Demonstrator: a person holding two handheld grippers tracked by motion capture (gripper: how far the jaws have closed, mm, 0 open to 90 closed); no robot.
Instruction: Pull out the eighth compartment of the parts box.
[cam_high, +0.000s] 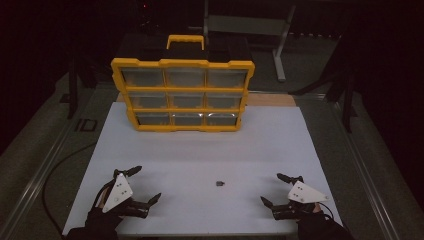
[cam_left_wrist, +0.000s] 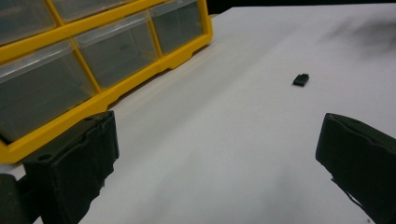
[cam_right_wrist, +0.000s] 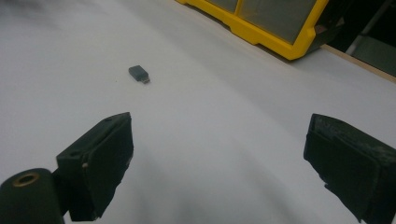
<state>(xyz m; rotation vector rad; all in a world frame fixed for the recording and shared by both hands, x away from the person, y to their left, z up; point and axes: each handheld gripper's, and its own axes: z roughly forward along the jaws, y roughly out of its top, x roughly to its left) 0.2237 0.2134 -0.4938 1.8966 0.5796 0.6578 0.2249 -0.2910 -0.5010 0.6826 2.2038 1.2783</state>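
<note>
A small dark grey adapter lies on the white table top, midway between my two grippers. It also lies ahead in the left gripper view and in the right gripper view. My left gripper rests at the near left, open, with nothing between its jaws. At the near right my right gripper is open and empty too. A yellow organiser box with clear drawers stands upright at the back of the table.
The organiser's yellow frame is close on the left gripper's left side, and its corner is far ahead of the right gripper. A grey metal stand sits behind the table. Dark floor surrounds the table.
</note>
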